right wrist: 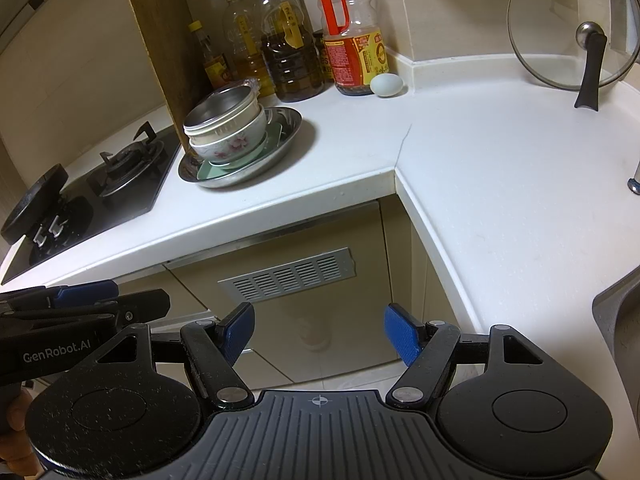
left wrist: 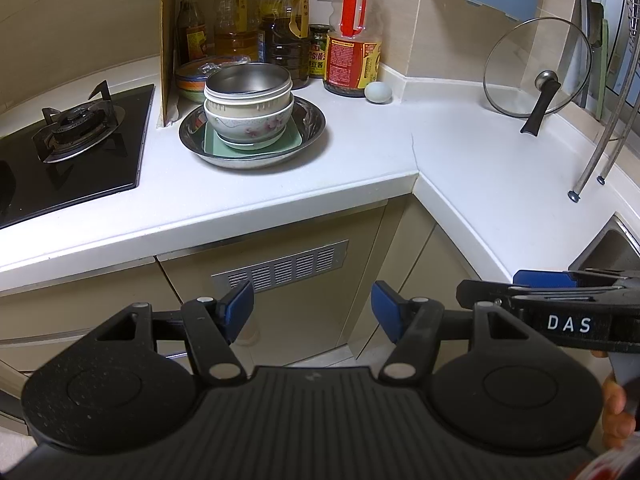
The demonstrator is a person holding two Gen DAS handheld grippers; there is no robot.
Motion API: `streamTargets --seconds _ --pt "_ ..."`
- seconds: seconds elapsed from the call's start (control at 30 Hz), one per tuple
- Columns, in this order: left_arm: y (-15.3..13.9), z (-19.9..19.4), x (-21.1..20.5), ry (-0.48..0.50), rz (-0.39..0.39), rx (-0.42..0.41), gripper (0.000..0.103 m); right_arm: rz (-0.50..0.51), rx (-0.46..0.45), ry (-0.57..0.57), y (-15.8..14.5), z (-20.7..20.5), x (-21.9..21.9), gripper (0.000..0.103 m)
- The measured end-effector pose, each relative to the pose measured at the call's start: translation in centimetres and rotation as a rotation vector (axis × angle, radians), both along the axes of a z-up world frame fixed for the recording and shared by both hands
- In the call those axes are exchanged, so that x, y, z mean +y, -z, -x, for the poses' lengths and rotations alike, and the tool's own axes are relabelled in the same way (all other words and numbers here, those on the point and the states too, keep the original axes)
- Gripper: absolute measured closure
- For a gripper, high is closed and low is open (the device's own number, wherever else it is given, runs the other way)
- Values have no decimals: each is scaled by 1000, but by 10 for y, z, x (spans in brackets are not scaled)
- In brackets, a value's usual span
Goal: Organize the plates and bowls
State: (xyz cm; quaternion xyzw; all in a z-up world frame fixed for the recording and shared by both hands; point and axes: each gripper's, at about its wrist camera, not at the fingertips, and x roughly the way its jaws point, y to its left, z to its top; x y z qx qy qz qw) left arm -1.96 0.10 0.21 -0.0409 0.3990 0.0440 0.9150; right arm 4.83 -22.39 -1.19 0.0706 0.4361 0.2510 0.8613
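Left gripper point(left wrist: 312, 312) spread wide, holding nothing; right gripper point(right wrist: 319, 330) likewise, off counter point(right wrist: 480, 184)

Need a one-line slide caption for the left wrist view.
Open left gripper faces stacked steel bowl, floral bowl, green square plate in round steel dish.

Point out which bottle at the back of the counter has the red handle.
The red-handled bottle stands rightmost in the row, beside the pale egg; the others have yellow caps or handles.

I see on the surface point(left wrist: 360, 152) a metal tray point(left wrist: 312, 128) right of the stove point(left wrist: 72, 148). In it a plate point(left wrist: 296, 138) carries stacked bowls point(left wrist: 250, 114). Behind stand bottles point(left wrist: 352, 40), an egg point(left wrist: 378, 93) beside them; a lid point(left wrist: 536, 68) leans far right.
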Motion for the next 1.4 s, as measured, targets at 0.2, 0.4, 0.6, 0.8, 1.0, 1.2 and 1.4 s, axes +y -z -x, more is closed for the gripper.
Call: streamTargets --seconds 0.2,0.4,0.6,0.8,1.0,1.2,1.4 --pt "0 0 0 0 0 0 40 0 0 0 0 0 0 31" --pt "0 0 1 0 0 -1 40 0 0 0 0 0 0 31" --pt "0 0 1 1 -1 -2 40 0 0 1 0 0 1 31" --pt "-2 -2 3 -1 -1 -3 40 0 -1 1 0 1 1 31" --pt "-2 -1 2 -1 -1 -3 40 0 0 2 0 1 0 31" --pt "-2 -2 1 -1 0 -4 40 0 -1 2 0 1 0 31" --pt "-3 -2 0 -2 1 -3 40 -1 -1 1 0 1 0 31"
